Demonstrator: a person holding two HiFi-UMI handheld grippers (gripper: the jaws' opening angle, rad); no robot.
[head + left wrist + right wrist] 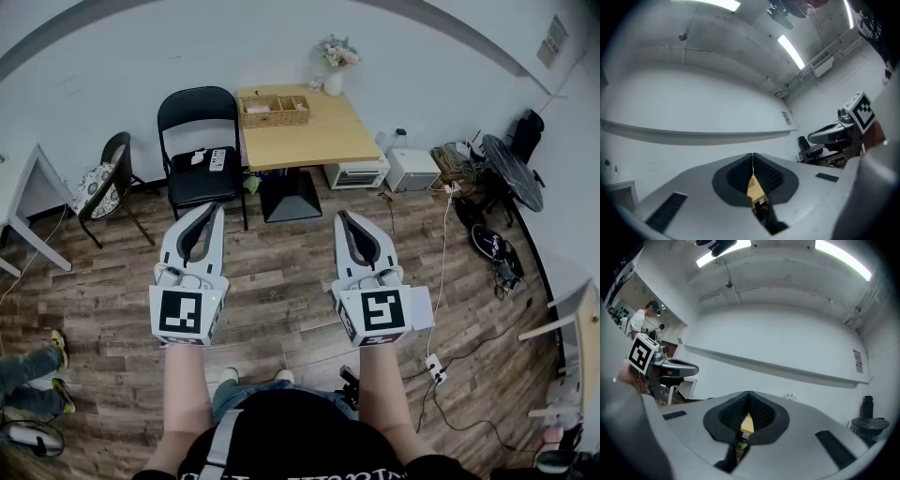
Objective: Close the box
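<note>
A woven brown box [274, 111] sits on a light wooden table [319, 131] at the far side of the room, well beyond both grippers. My left gripper [214, 208] is held out over the wooden floor, shut with nothing between its jaws. My right gripper [343, 217] is beside it, also shut and empty. In the left gripper view the jaws [753, 157] meet, with a sliver of the table top showing behind them. The right gripper view shows the same closed jaws [748, 394]. Whether the box has a lid I cannot tell from here.
A black folding chair [199, 141] stands left of the table, a small cushioned chair [103, 183] further left. White appliances [412, 169], cables and a round black table [514, 171] crowd the right. A flower vase [335, 66] stands on the table. Someone's feet [56, 349] show at left.
</note>
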